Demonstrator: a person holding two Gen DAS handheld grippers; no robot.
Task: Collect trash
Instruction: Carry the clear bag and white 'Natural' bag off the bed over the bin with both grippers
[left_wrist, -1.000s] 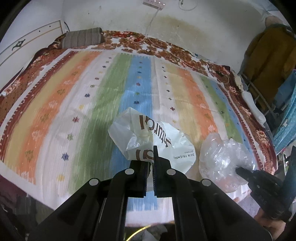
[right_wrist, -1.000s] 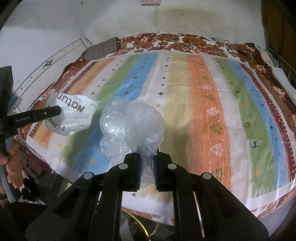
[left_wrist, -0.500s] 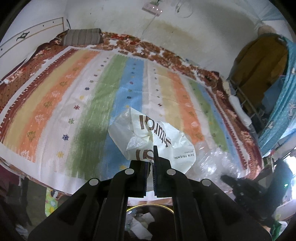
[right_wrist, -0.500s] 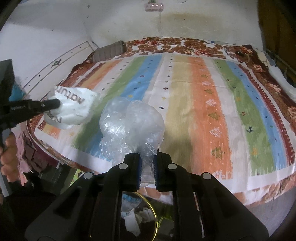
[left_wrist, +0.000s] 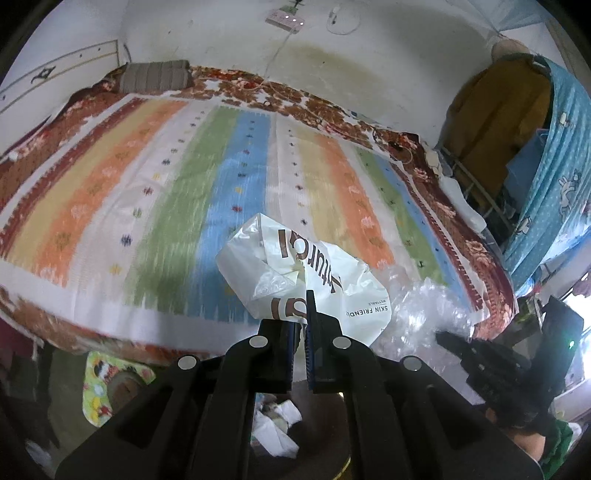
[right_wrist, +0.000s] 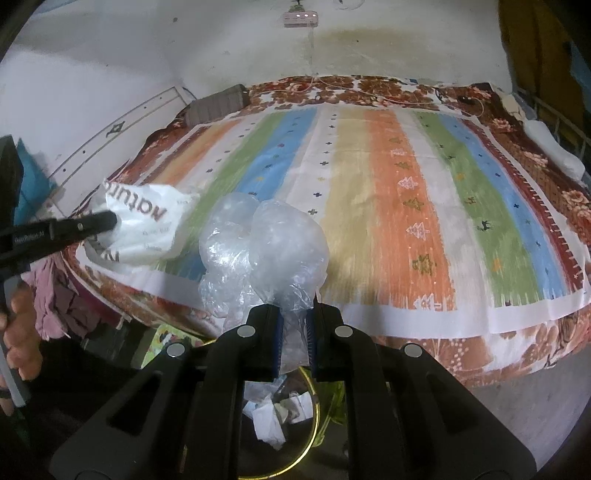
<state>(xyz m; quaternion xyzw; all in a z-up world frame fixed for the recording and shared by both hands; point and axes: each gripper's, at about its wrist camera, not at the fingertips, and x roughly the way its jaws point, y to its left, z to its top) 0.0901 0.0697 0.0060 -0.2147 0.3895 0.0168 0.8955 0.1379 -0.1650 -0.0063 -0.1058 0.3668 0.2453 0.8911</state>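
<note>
A wide bed covered by a striped blanket in orange, green, blue and cream with a brown floral border (left_wrist: 207, 177) fills most of both views, set against a stained pale wall (right_wrist: 388, 44) that carries a white power strip (right_wrist: 300, 17). A grey ribbed pillow (left_wrist: 155, 75) lies at the far end of the bed, by the wall. The left claw (left_wrist: 300, 332) is pinched narrow on the lower edge of a crumpled white plastic wrapper with brown lettering (left_wrist: 295, 273), holding it up off the bed, above its near edge. The right claw (right_wrist: 295, 325) is closed tight on the neck of a crumpled clear plastic bag (right_wrist: 266, 247), which also hangs free over the near edge of the bed. In the right wrist view the white wrapper (right_wrist: 144, 229) sits to the left of the clear bag, close beside it; whether they touch cannot be told. Below the near edge of the bed, under both claws, stands a round bin with a yellow-green rim (right_wrist: 314, 398), with crumpled white paper scraps (right_wrist: 273, 410) inside. A blue patterned cloth (left_wrist: 554, 177) hangs off the right side of the bed.
</note>
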